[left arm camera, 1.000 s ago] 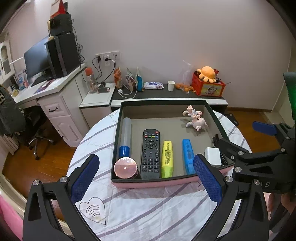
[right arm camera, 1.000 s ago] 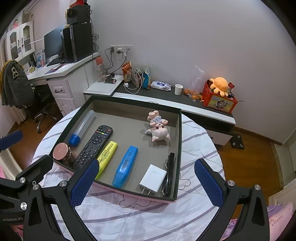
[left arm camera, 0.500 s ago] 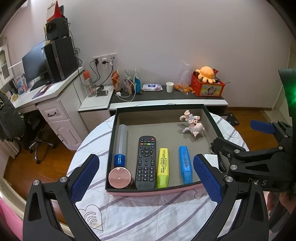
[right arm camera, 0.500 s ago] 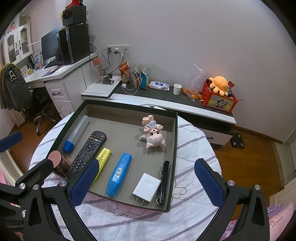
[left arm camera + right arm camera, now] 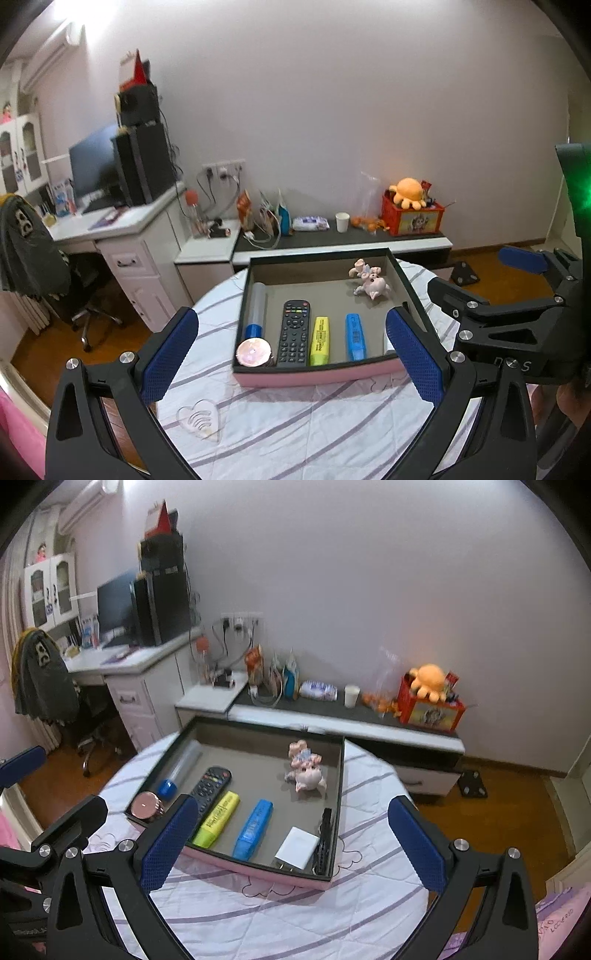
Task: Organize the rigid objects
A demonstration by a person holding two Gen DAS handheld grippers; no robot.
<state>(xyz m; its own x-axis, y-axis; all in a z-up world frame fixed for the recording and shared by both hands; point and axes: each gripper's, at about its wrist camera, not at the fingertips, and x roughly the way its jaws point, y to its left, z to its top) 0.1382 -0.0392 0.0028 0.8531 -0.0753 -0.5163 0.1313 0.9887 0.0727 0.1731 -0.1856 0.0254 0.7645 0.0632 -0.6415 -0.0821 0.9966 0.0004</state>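
A pink-sided box (image 5: 314,376) (image 5: 258,873) sits on the round table. Lined up inside are a blue-capped tube (image 5: 255,314) (image 5: 181,768), a round pink tin (image 5: 253,352) (image 5: 146,804), a black remote (image 5: 293,332) (image 5: 210,782), a yellow highlighter (image 5: 320,340) (image 5: 218,818), a blue highlighter (image 5: 355,336) (image 5: 255,829), a white charger (image 5: 297,847), a black clip (image 5: 325,834) and pink pig figures (image 5: 371,282) (image 5: 306,771). My left gripper (image 5: 291,358) and right gripper (image 5: 291,843) hover open and empty in front of the box.
The table wears a white cloth with purple stripes (image 5: 295,424) (image 5: 295,915). Behind it runs a low dark shelf (image 5: 332,240) with a paper cup, snacks and a red box with an orange plush. A white desk (image 5: 122,225) and office chair stand at left.
Both grippers have pulled back and up from the box, so it looks smaller and farther away. Nothing in the box has moved, and both grippers stay open.
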